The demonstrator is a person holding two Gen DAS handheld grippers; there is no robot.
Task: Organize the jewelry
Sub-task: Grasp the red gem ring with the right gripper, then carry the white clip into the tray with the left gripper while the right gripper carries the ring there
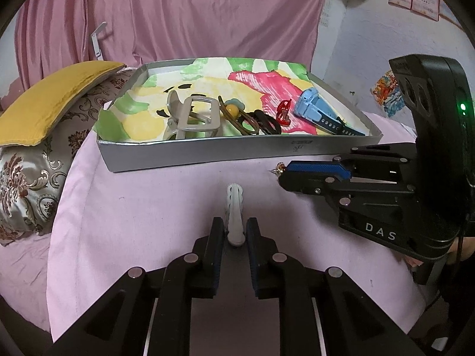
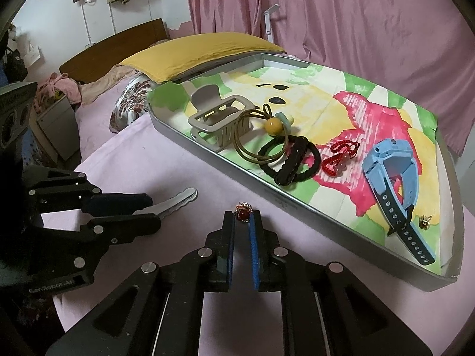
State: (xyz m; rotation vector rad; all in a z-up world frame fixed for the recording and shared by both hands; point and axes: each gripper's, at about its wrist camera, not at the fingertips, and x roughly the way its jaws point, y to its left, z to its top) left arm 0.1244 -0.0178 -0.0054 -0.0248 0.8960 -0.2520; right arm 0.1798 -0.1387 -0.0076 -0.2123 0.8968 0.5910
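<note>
A white hair clip (image 1: 234,198) lies on the pink sheet in front of the silver tray (image 1: 207,148). Its near end sits between the fingers of my left gripper (image 1: 235,221), whose jaws stand narrowly apart with a thin gap beside the clip. A small gold ring with a red stone (image 2: 242,209) rests on the sheet at the tips of my right gripper (image 2: 242,215). That gripper's jaws are also slightly apart and the ring is loose between them. In the tray lie a grey claw clip (image 2: 219,121), hair ties (image 2: 267,145), a red cord (image 2: 338,154), a blue watch (image 2: 392,166) and a small earring (image 2: 425,222).
The tray's low metal wall (image 2: 297,210) runs just beyond both gripper tips. A yellow pillow (image 1: 50,101) on a patterned cushion (image 1: 32,175) sits left of the tray. Pink curtains (image 1: 193,14) hang behind. The bed's edge drops off at the left.
</note>
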